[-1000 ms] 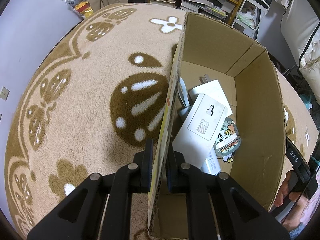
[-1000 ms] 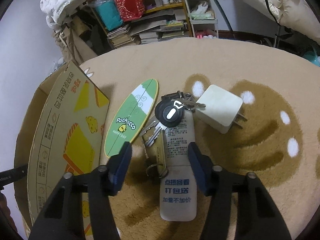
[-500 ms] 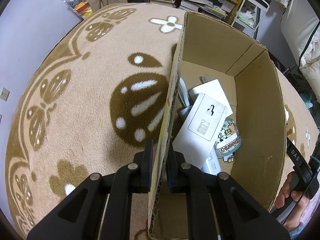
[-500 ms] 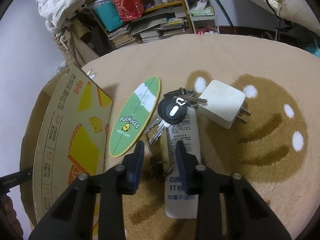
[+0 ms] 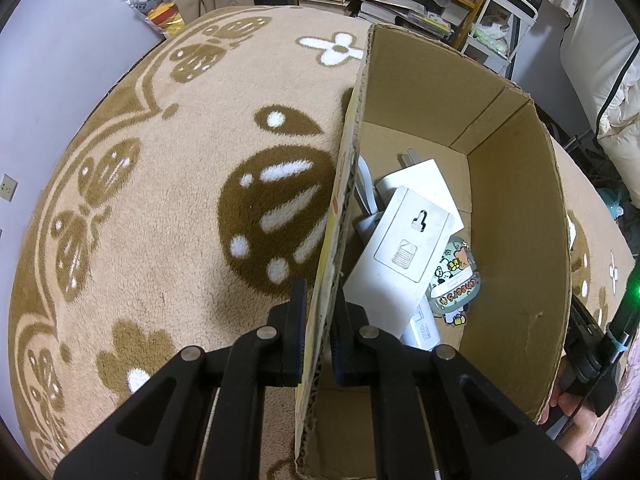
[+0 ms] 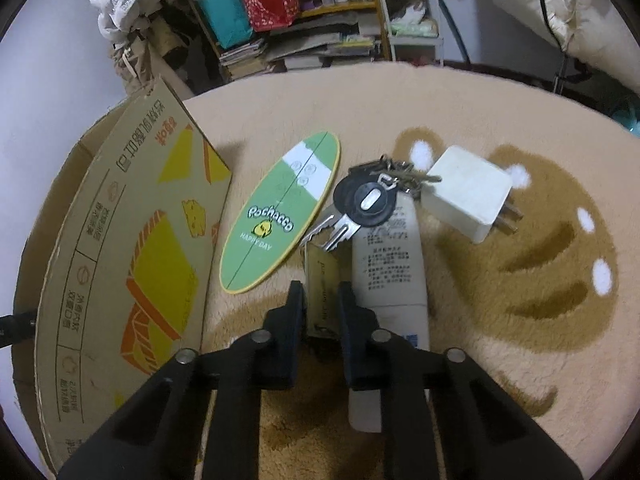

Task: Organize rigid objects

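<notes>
The left gripper (image 5: pixel 319 334) is clamped on the near wall of the cardboard box (image 5: pixel 516 216), one finger outside against the carpet side and the other inside, so the wall stands edge-on between them. Just past the inner finger, on the box floor, lies a pile of things: a flat white plate with a keyhole slot (image 5: pixel 404 256) slanting across the top, a white charger block (image 5: pixel 426 178) beyond it with its prongs pointing away, a loop of white cable (image 5: pixel 366 196) along the gripped wall, a cartoon sticker badge (image 5: pixel 456 286) to the right of the plate, and a small white pack (image 5: pixel 422 334) poking out under the plate's near end. The box sits on a beige and brown patterned rug (image 5: pixel 160 208). Over at the right gripper (image 6: pixel 322 308), the jaws have just been closing and now pinch a brass-coloured tag (image 6: pixel 320 276) that belongs to the bunch of keys (image 6: pixel 366 202) lying straight ahead of the fingertips. Beneath the keys and running back under the right finger is a white tube with printed text (image 6: pixel 390 272). Ahead and to the left lies a green oval Pochacco card (image 6: pixel 280 218), ahead and to the right a white plug adapter (image 6: pixel 468 192), touching the far keys. The printed outside of the box (image 6: pixel 120 264) stands further to the left of this gripper.
</notes>
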`<state>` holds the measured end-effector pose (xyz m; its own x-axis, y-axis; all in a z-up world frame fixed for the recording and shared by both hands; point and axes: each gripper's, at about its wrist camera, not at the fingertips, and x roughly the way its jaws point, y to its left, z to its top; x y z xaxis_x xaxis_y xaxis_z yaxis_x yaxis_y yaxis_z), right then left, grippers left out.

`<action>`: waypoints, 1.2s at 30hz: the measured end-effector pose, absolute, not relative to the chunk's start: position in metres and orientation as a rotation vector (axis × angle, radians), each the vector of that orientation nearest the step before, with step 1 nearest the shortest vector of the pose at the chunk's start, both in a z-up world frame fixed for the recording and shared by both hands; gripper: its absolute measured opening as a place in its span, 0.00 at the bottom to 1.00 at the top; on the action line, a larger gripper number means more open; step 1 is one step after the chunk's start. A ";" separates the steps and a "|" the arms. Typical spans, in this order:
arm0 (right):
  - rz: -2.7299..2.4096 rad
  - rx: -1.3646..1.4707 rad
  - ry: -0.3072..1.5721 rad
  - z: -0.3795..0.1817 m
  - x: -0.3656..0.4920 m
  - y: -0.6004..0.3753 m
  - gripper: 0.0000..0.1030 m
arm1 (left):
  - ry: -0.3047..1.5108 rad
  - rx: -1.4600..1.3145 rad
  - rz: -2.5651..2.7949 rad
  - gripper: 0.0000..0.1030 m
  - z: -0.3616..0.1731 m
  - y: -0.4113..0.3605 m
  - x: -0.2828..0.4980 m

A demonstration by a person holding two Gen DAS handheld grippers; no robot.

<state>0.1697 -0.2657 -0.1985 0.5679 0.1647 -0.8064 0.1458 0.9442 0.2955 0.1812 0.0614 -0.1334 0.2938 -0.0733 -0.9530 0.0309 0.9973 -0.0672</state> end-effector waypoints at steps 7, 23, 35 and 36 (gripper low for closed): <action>-0.043 0.378 0.941 -0.186 0.168 -0.277 0.05 | 1.273 -0.048 -0.070 0.09 -0.133 0.064 0.181; -0.002 0.460 0.740 -0.116 0.159 -0.279 0.05 | 1.274 -0.050 -0.073 0.09 -0.133 0.064 0.182; 0.095 0.439 0.603 -0.052 0.158 -0.250 0.05 | 1.274 -0.051 -0.079 0.09 -0.133 0.063 0.182; 0.104 0.435 0.598 -0.047 0.159 -0.248 0.05 | 1.274 -0.052 -0.079 0.09 -0.133 0.063 0.182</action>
<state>0.1589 -0.2476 -0.0473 0.8244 0.2192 -0.5219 0.0292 0.9043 0.4258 0.1822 0.0633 -0.1326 0.2899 -0.0878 -0.9530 0.0300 0.9961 -0.0826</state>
